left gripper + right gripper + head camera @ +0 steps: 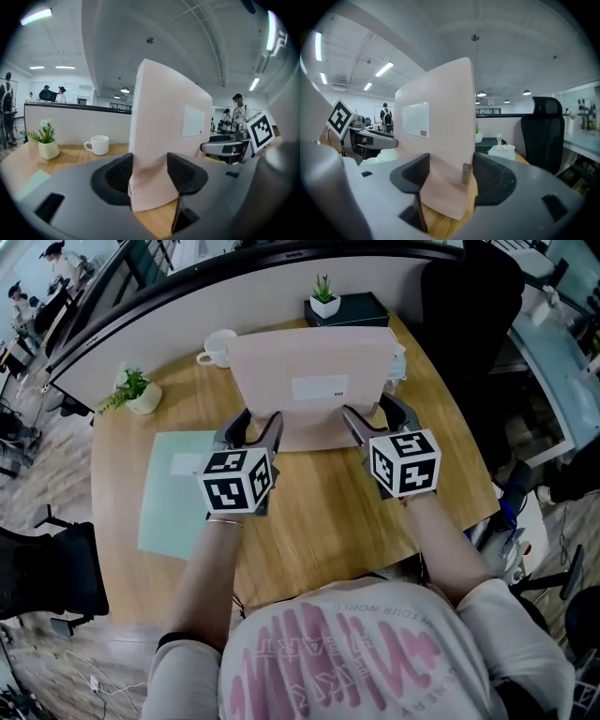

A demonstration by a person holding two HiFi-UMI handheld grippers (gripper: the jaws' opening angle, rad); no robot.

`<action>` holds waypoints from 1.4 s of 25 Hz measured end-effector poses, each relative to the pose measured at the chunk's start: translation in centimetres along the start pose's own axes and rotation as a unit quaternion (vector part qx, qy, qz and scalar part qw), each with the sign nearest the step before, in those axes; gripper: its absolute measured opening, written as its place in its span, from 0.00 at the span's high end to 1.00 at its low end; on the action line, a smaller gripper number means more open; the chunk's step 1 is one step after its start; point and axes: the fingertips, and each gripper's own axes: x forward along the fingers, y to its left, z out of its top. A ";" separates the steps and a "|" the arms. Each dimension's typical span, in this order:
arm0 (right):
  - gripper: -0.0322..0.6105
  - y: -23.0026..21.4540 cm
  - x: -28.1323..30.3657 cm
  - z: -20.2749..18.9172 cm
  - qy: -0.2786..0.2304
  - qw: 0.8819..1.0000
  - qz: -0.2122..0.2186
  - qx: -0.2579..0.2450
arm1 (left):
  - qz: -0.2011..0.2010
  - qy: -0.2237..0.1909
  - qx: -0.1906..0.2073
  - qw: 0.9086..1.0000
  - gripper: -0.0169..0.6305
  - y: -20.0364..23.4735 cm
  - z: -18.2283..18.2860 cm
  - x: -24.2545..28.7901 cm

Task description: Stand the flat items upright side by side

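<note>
**A:** Both tongs are busy. The left gripper (251, 427) and the right gripper (380, 423) are each clamped on the pink file folder (314, 381), one at each lower corner.

**B:** Clamped for certain?

**A:** Yes. From here the pads of the left one (150, 176) pinch the folder (164, 126) near its bottom edge. The right one (446, 176) has the other corner (440, 117) between its pads, next to a small metal fitting.

**B:** And how does the folder sit?

**A:** It is close to upright over the middle of the wooden desk (328, 512), straight ahead of the tongs, with its labelled face towards the person. The long edge runs across, from one gripper to the other. I can't tell whether the bottom edge touches the wood.

**B:** The arms?

**A:** Both forearms reach forward side by side with the grippers tipped slightly downward, so neither hand is nearer than the other.

**B:** What does the next move depend on?

**A:** I'd say the pale green folder (178, 488). It lies flat on the desk just left of the left gripper, so that hand is closer to it. The pink one has to stand by itself before either hand can let go.

**B:** Anything in the way?

**A:** A white mug (217, 348) sits just behind the pink folder's left end, so I'd watch that.
</note>
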 end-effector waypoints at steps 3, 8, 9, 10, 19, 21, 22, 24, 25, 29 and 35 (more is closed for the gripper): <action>0.52 -0.6 -0.4 0.1 -0.011 1.000 -0.006 -0.012 | 0.000 -0.005 0.004 1.000 0.63 -0.6 -0.1 0.4; 0.52 -0.8 -0.5 -0.8 -0.013 1.000 -0.005 -0.008 | 0.004 -0.002 0.012 1.000 0.63 -0.8 -0.9 0.6; 0.52 -0.8 -0.5 -1.0 -0.013 1.000 -0.004 -0.006 | 0.005 0.001 0.011 1.000 0.62 -0.8 -1.1 0.6; 0.52 -0.8 -0.5 -1.2 -0.012 1.000 -0.002 -0.005 | 0.005 0.004 0.010 1.000 0.62 -0.8 -1.3 0.6; 0.50 -0.9 -0.8 -1.5 -0.008 1.000 0.004 -0.007 | 0.007 0.020 0.030 0.999 0.62 -0.9 -1.7 0.5; 0.50 -0.8 -0.8 -1.5 -0.009 1.000 0.007 -0.009 | 0.005 0.021 0.036 0.999 0.61 -0.9 -1.7 0.4; 0.50 -0.7 -0.8 -1.5 -0.008 1.000 0.009 -0.011 | 0.004 0.019 0.036 0.999 0.61 -0.9 -1.7 0.4; 0.50 -0.7 -1.0 -1.6 -0.005 1.000 0.010 -0.018 | 0.001 0.016 0.038 0.999 0.61 -1.1 -1.9 0.1; 0.50 -0.6 -1.1 -1.7 -0.003 1.000 0.011 -0.021 | -0.001 0.014 0.040 0.999 0.61 -1.1 -2.0 0.0; 0.50 -0.4 -1.2 -1.7 0.000 1.000 0.015 -0.021 | -0.009 0.019 0.047 0.999 0.61 -1.1 -2.1 -0.4; 0.48 -0.3 -1.4 -1.9 0.004 1.000 0.018 -0.017 | -0.027 0.019 0.048 0.998 0.57 -1.5 -2.0 -0.8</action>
